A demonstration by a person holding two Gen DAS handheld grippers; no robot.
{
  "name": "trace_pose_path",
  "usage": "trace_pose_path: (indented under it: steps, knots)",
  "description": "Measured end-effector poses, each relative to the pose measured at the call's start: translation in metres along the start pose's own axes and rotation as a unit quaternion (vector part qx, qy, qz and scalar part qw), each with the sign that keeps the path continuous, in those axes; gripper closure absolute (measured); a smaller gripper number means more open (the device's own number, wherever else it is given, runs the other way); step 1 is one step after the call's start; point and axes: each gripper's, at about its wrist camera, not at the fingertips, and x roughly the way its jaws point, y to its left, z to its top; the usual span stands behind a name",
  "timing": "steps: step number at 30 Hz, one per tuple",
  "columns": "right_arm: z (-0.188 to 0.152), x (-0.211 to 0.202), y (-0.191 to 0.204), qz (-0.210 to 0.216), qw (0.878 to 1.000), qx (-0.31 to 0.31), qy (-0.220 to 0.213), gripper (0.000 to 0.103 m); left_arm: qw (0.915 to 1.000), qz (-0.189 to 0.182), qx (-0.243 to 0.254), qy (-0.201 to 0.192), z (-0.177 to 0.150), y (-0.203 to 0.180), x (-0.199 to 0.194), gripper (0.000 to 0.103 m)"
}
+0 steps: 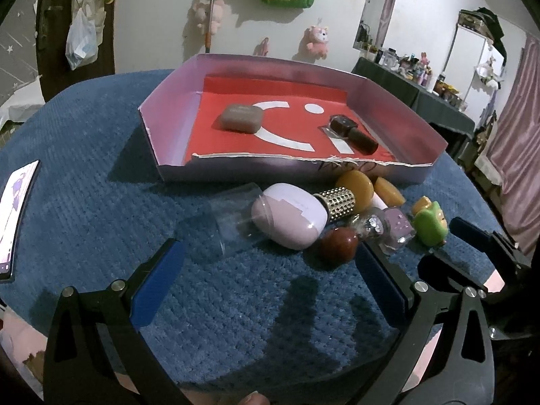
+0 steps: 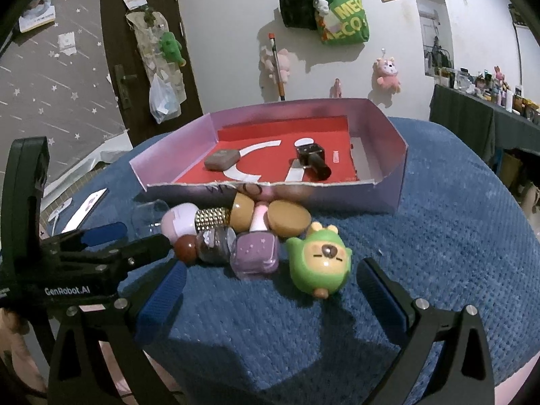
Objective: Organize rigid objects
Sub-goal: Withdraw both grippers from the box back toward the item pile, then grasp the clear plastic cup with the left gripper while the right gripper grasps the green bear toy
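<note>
A lilac cardboard tray with a red floor holds a grey-brown case and a dark bottle. In front of it lies a cluster: clear cup, lilac egg-shaped case, studded gold cylinder, red-brown ball, purple nail polish bottle, green animal figure, amber lids. My left gripper is open just before the cup and egg case. My right gripper is open in front of the green figure.
A blue textured cloth covers the table. A phone lies at the left edge. The other gripper shows at the right of the left wrist view and at the left of the right wrist view.
</note>
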Motion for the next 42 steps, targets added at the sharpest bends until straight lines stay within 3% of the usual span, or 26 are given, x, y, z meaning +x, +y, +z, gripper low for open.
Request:
trace_pose_path:
  steps: [7, 19, 28, 33, 42]
  knots:
    - [-0.002, 0.008, -0.01, -0.011, 1.0, 0.01, 0.011, 0.008, 0.9996, 0.001, -0.029, 0.004, -0.001, 0.017, 0.004, 0.0]
    - [-0.005, 0.016, -0.024, -0.037, 0.999, 0.007, 0.023, 0.029, 0.9983, 0.047, -0.035, 0.0, 0.0, 0.03, 0.013, 0.0]
    - [-0.002, 0.017, -0.024, -0.041, 0.999, -0.008, 0.025, 0.034, 0.998, 0.048, -0.041, -0.007, 0.006, 0.037, 0.016, 0.0]
    - [-0.002, 0.014, -0.033, -0.041, 0.999, -0.002, 0.026, 0.047, 0.9975, 0.054, -0.043, -0.01, 0.008, 0.041, 0.018, 0.0]
    - [0.005, 0.023, -0.032, -0.046, 0.999, 0.005, 0.021, 0.048, 0.9961, 0.077, -0.039, -0.021, 0.012, 0.04, 0.02, 0.002]
